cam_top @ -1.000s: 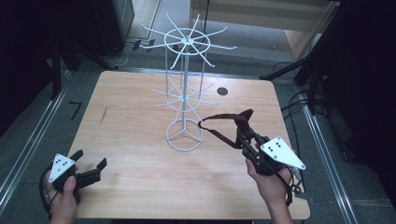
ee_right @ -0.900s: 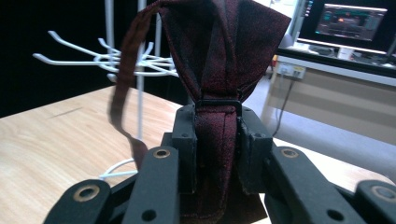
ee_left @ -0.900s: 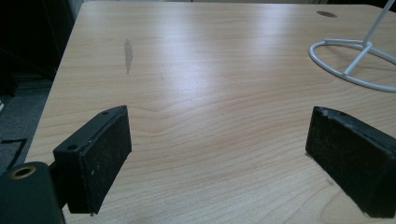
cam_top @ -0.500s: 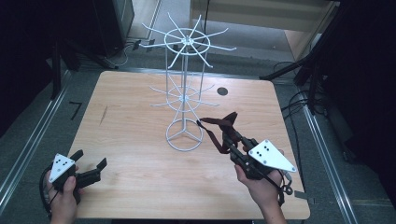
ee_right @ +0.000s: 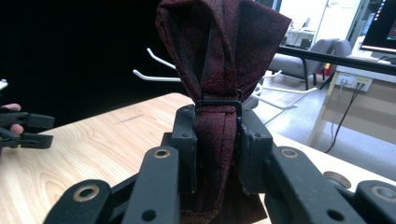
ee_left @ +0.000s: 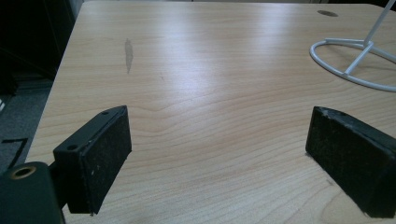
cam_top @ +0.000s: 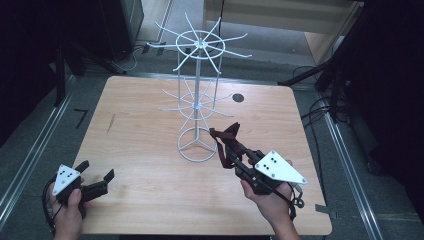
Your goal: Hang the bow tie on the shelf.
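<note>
A dark red fabric strap (cam_top: 225,142) with a black slider buckle (ee_right: 217,103) is clamped in my right gripper (cam_top: 234,149), which is shut on it just right of the rack's base ring (cam_top: 198,146). In the right gripper view the strap (ee_right: 219,56) rises in a folded loop above the jaws. The white wire hook rack (cam_top: 199,75) stands mid-table with two tiers of hooks. My left gripper (cam_top: 95,181) hovers at the table's near left corner, open, with nothing between its pads (ee_left: 100,154). The left gripper (ee_right: 25,129) also appears far off in the right gripper view.
The wooden table (cam_top: 140,130) has a round cable hole (cam_top: 238,98) behind the rack and a dark scuff (ee_left: 128,49) at the left. Cables and dark stands lie on the floor around the table. A chair (ee_right: 308,56) stands in the background.
My right gripper has carried the strap leftward and nearer, from right of the rack toward its base ring. The left gripper has stayed put.
</note>
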The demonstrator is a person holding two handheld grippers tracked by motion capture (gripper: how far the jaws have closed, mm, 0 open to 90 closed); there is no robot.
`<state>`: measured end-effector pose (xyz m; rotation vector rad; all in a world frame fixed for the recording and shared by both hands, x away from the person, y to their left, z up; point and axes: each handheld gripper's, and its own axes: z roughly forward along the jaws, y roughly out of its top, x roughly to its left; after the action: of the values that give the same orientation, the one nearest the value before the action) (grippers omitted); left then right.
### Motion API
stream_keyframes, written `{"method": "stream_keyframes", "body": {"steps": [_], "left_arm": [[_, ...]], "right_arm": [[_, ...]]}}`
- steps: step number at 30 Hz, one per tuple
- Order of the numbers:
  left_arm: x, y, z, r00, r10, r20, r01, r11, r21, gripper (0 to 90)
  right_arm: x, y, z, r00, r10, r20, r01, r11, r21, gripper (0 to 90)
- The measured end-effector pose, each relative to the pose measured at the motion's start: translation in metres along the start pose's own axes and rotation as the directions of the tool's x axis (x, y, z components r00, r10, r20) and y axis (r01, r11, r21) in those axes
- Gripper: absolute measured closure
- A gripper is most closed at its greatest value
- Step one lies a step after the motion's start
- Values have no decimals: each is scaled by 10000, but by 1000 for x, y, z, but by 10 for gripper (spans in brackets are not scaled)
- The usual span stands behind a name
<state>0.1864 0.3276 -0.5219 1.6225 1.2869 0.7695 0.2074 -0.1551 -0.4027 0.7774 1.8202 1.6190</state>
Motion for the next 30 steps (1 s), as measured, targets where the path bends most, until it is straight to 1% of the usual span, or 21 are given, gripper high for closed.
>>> {"method": "stream_keyframes", "body": {"steps": [1,2,3,7,8,9,10,13,14,16,17,18,20,21,22,23,24,26,27,28,30], "left_arm": [[0,0,0,10000,-26,-16,26,10000,6,75],[0,0,0,10000,-22,-4,22,10000,-4,75],[0,0,0,10000,-28,-5,28,10000,-10,75],[0,0,0,10000,-8,12,8,10000,2,75],[0,0,0,10000,-10,11,10,10000,4,75],[0,0,0,10000,-24,2,24,10000,11,75],[0,0,0,10000,-32,-8,32,10000,18,76],[0,0,0,10000,-24,-26,24,10000,11,75],[0,0,0,10000,-26,-34,26,10000,-3,75],[0,0,0,10000,-38,-36,38,10000,-7,75],[0,0,0,10000,-41,-39,41,10000,-7,75],[0,0,0,10000,-45,-40,45,10000,-9,76],[0,0,0,10000,-47,-40,47,10000,-22,75],[0,0,0,10000,-65,-42,65,10000,-33,75],[0,0,0,10000,-42,-32,42,10000,-24,76],[0,0,0,10000,-48,-24,48,10000,-24,75],[0,0,0,10000,-42,-21,42,10000,-20,75],[0,0,0,10000,-27,-14,27,10000,-16,76],[0,0,0,10000,-41,-15,41,10000,-21,76],[0,0,0,10000,-23,-10,23,10000,-10,76],[0,0,0,10000,-23,-17,23,10000,-23,76]], "right_arm": [[-1,-1,1,9999,28,108,-29,10000,83,733],[-1,-1,1,9999,28,108,-29,10000,83,733],[-2,-1,0,9997,-13,247,10,10000,96,733],[-12,-2,-2,9978,282,604,-286,9996,56,733],[-16,-2,-3,9967,369,722,-372,9993,25,733],[-16,-2,-3,9967,369,722,-372,9993,25,733],[-20,-2,-3,9960,419,786,-426,9991,77,732],[-25,-3,-2,9953,384,894,-399,9991,150,731],[-30,-4,0,9944,430,969,-457,9986,260,730],[-37,-5,3,9925,512,1109,-555,9978,358,730],[-37,-5,3,9925,512,1109,-555,9978,358,730],[-44,-7,7,9901,666,1237,-727,9964,447,730],[-49,-9,10,9876,791,1357,-858,9953,445,730],[-49,-9,10,9876,791,1357,-858,9953,445,730],[-52,-10,12,9870,863,1358,-931,9947,441,730],[-56,-12,16,9847,941,1466,-1021,9936,480,729],[-56,-12,16,9847,941,1466,-1021,9936,480,729],[-61,-14,24,9829,1154,1436,-1243,9907,548,727],[-61,-14,24,9829,1154,1436,-1243,9907,548,727],[-66,-15,31,9815,1370,1335,-1459,9876,588,725],[-70,-17,39,9796,1625,1183,-1712,9829,678,724]]}}
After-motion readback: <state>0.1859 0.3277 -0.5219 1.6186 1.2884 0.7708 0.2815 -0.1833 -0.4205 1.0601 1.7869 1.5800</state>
